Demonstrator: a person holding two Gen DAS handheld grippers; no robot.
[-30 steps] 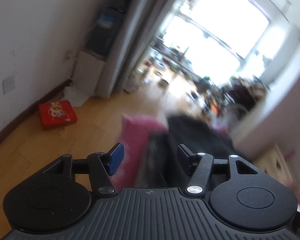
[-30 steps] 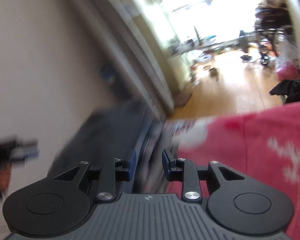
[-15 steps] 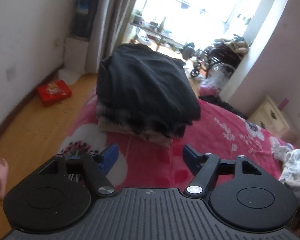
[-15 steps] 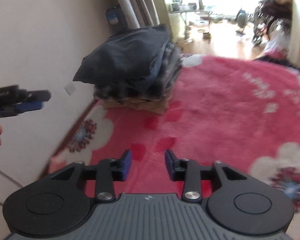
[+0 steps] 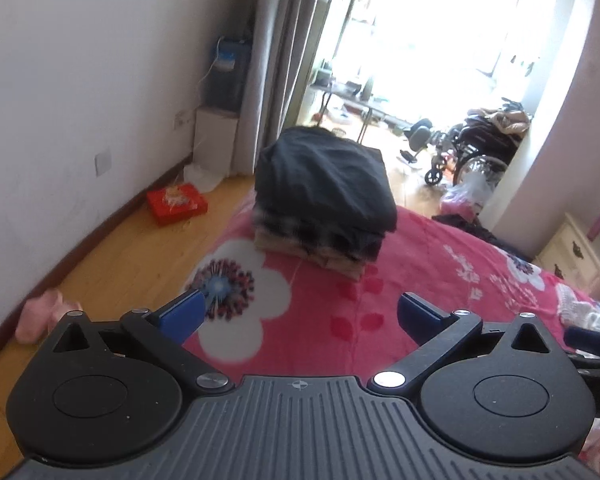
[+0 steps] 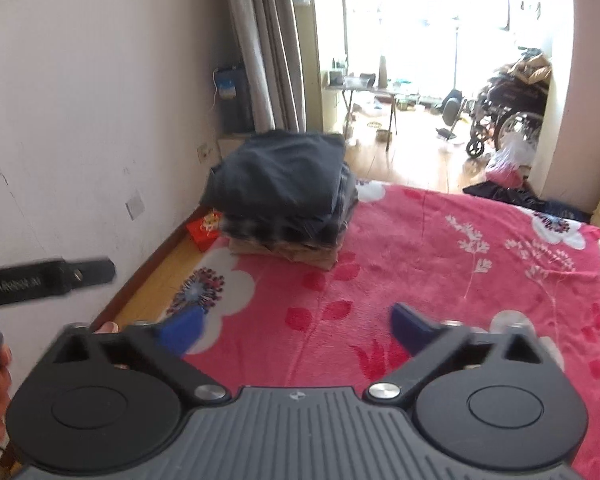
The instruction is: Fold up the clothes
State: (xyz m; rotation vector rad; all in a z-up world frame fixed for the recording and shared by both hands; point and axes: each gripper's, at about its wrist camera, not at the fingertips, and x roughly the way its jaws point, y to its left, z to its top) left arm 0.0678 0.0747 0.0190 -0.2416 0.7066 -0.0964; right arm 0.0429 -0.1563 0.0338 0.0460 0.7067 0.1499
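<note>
Though blur smears its lower layers, the folded stack [image 5: 324, 196] sits at twelve o'clock near the blanket [image 5: 440, 272] edge — left gripper [image 5: 300, 316] and right gripper [image 6: 296, 326] both just spread wide, nothing between.

Both views are taken from above the pink blanket [image 5: 320, 320], angled downward along each gripper's fingers toward the doorway. The stack of folded clothes [image 5: 324, 196] is seen near, ahead of both; in the right wrist view it [image 6: 284, 196] lies left of centre.
</note>
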